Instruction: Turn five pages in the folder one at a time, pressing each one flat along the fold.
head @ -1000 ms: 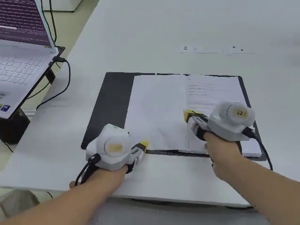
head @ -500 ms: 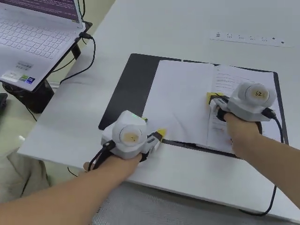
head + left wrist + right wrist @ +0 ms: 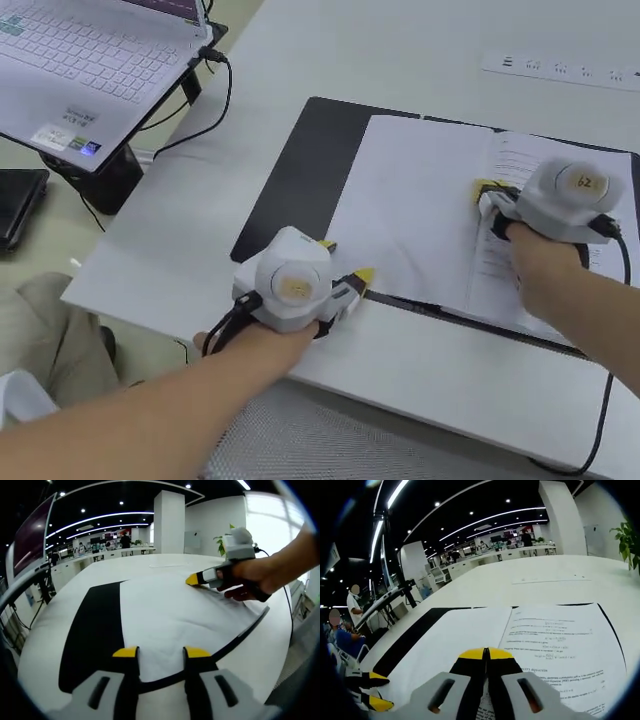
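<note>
Up the fold (image 3: 509, 622) you're sliding the right gripper (image 3: 486, 653), pressed together; left gripper (image 3: 161, 652) spread; dragging crooked risks wrinkling the page (image 3: 410, 210).

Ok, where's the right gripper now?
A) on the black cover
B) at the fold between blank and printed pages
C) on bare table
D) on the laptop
B: the right gripper, shut, sits at the fold, blank page on one side and printed page on the other.
</note>
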The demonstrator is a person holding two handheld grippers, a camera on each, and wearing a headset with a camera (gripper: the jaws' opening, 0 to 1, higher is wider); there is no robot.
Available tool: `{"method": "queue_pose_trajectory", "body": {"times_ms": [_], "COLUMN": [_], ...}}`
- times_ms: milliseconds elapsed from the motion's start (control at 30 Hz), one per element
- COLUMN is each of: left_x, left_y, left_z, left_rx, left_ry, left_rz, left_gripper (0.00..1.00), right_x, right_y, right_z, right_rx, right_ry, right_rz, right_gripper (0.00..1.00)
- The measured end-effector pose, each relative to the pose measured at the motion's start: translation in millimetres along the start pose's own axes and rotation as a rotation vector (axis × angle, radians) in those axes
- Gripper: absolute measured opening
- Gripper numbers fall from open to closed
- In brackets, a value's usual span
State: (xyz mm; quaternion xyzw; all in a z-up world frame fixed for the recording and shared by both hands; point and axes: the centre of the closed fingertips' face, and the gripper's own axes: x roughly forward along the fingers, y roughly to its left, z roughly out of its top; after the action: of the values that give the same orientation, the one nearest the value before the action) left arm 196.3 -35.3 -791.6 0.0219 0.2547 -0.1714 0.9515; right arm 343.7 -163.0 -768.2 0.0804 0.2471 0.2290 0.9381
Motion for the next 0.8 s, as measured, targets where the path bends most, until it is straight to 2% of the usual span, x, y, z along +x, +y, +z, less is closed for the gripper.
{"method": "queue_pose_trajectory", "body": {"times_ms": [400,800], "left_x": [-0.1,0.3], "left_y": [-0.5,0.0], "left_z": [0.6,1.2], "left_rx": [-0.003,-0.008], "left_ry": [-0.007,-0.010], "left_rz": [0.000,0.000], "left_gripper": [0.34,0.34], "right_x": [11.7,60.3], "right_y": [-6.0,-28.5], "right_z": [12.1,21.2], "right_rx": [-0.015,-0.035], "right_ry": [-0.006,-0.011], "right_rz": [-0.026,-0.042], "right_gripper": [0.00,0.00]}}
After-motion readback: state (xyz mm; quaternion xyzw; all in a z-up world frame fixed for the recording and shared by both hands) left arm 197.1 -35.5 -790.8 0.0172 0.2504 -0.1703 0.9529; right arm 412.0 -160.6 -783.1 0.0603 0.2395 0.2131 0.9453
